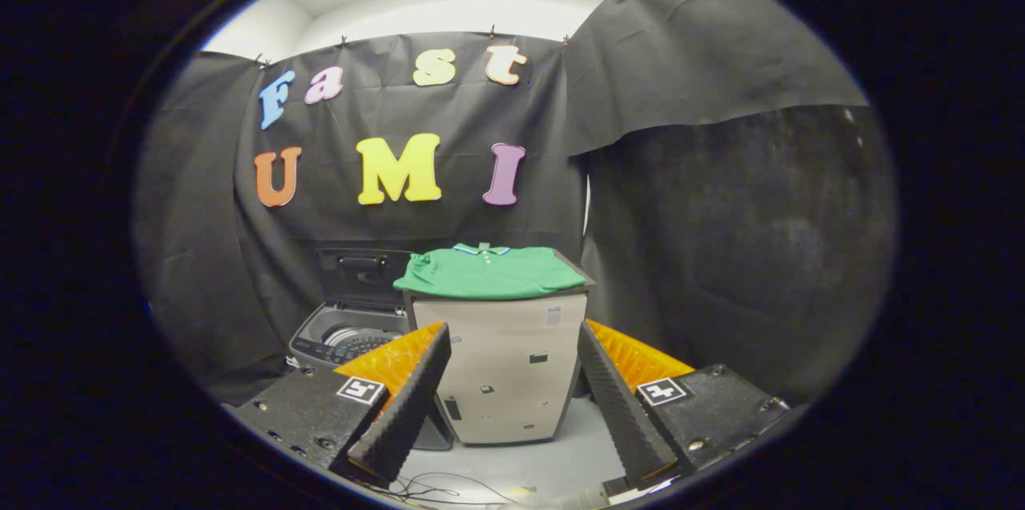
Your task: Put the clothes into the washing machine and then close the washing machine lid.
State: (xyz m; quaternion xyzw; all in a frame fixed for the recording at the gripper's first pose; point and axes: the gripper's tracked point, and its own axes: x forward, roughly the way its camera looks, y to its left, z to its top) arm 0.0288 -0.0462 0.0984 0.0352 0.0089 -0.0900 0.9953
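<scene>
Jaws of the gripper (512, 406) stand spread, holding nothing. Beyond them a green shirt (490, 272) lies on a beige cabinet (503, 366). Beside it the washing machine (346, 334) has its lid (360, 274) raised

green shirt (490, 272) atop cabinet (508, 370) — gripper (512, 398) fingers apart, apparently empty

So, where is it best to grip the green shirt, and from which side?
Probably the near hem of the green shirt, approached from the front: it lies flat on the beige cabinet, its edge draping over the top's front rim. The gripper is open, well short, facing it.
</scene>
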